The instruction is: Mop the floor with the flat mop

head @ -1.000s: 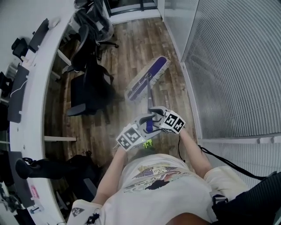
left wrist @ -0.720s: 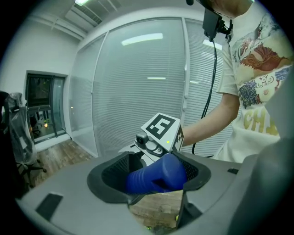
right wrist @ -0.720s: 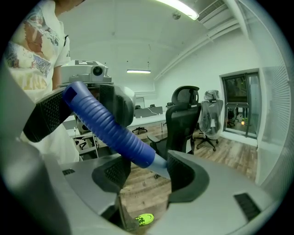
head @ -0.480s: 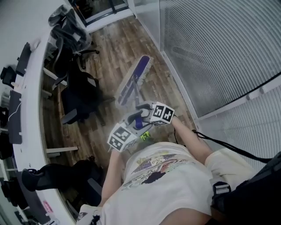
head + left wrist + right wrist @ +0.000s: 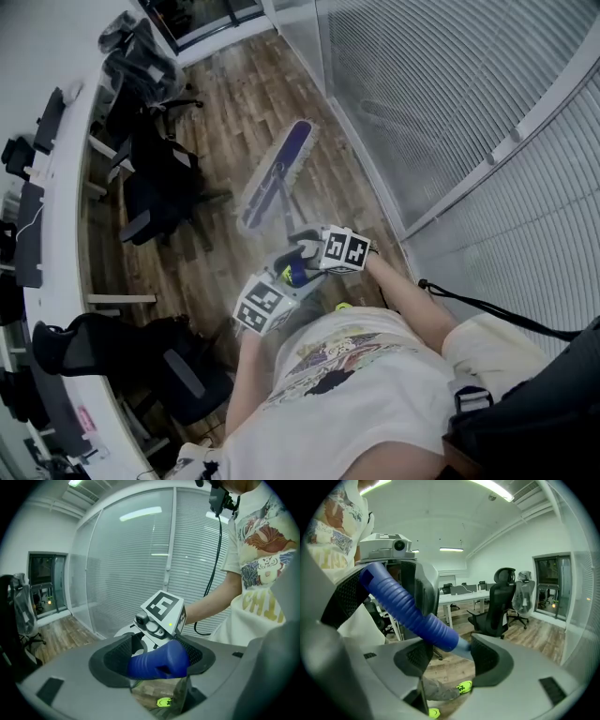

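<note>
- Fingers (image 5: 115,657) of the left gripper (image 5: 159,657) were clamped from both sides on the ribbed blue grip (image 5: 154,666) at the top of the flat mop (image 5: 277,173). We saw no gap between pads and grip.
- On the right gripper (image 5: 457,651), the fingers (image 5: 490,660) were closed on the pale shaft (image 5: 464,649) just where the blue grip ended, so this hold sat lower down the handle.
- We noted in the head view that both grippers sat close together in front of the person's white printed shirt (image 5: 347,394). The left one was nearer the body and the right one was farther along the handle.
- We noted a bright green shoe (image 5: 463,686) on the floor under the right jaws.
- From the grippers the handle ran forward and down to the mop head (image 5: 267,192). It lay on the wooden floor (image 5: 216,112), set diagonally, with a purple strip along its middle and a pale fringe at the edges.
- The mop head lay between black office chairs (image 5: 150,202) on the left and a ribbed glass wall (image 5: 422,94) on the right. It was near the wall's base, and we could not tell whether they touched.
- Beyond the chairs a white curved desk (image 5: 56,234) followed the left edge of the head view. It carried dark items that we could not identify.
</note>
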Motion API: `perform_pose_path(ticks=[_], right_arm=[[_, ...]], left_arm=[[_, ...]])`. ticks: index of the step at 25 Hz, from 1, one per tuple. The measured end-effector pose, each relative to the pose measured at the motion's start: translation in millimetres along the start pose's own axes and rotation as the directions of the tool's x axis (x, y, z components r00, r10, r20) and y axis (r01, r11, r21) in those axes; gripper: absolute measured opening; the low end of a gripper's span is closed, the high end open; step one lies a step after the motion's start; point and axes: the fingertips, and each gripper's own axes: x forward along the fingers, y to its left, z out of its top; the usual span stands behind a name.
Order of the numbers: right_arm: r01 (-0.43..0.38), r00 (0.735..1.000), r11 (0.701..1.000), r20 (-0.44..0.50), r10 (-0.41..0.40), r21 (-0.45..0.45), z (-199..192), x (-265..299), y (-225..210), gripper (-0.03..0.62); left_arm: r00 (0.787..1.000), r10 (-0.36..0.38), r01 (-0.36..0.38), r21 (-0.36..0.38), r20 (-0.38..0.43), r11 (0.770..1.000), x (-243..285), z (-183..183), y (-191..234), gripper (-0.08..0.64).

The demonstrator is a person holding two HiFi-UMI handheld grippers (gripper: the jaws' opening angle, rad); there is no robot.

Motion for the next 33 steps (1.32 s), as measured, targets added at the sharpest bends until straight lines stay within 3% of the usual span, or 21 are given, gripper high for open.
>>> perform_pose_path(ticks=[7, 16, 21, 25, 33], right_arm=[[-0.026, 1.0, 1.0, 0.014, 0.026, 0.013, -2, -29, 69, 0.235], [0.001, 1.0, 1.0, -0.026, -0.001, 0.011, -4, -7, 141, 0.235], [0.003, 0.998, 1.0, -0.067, -0.004, -0.015, 8, 28, 207, 0.235], [0.015, 0.995, 1.0, -0.096, -0.017, -0.02, -6, 47, 261, 0.235], [0.007, 0.991, 1.0, -0.134, -0.01, -0.019, -20, 55, 303, 0.235]], left_arm=[[1.0, 0.012, -0.011, -0.037, 0.019, 0.999, -16, 4, -70, 0.287], [1.0, -0.022, 0.022, -0.03, 0.022, 0.999, -61, -32, -122, 0.287], [0.999, -0.034, 0.036, -0.048, 0.04, 0.998, -120, -68, -157, 0.287], [0.997, -0.065, 0.067, -0.06, 0.038, 0.996, -146, -104, -197, 0.287], [0.995, -0.087, 0.09, -0.077, 0.041, 0.993, -160, -127, -231, 0.287]])
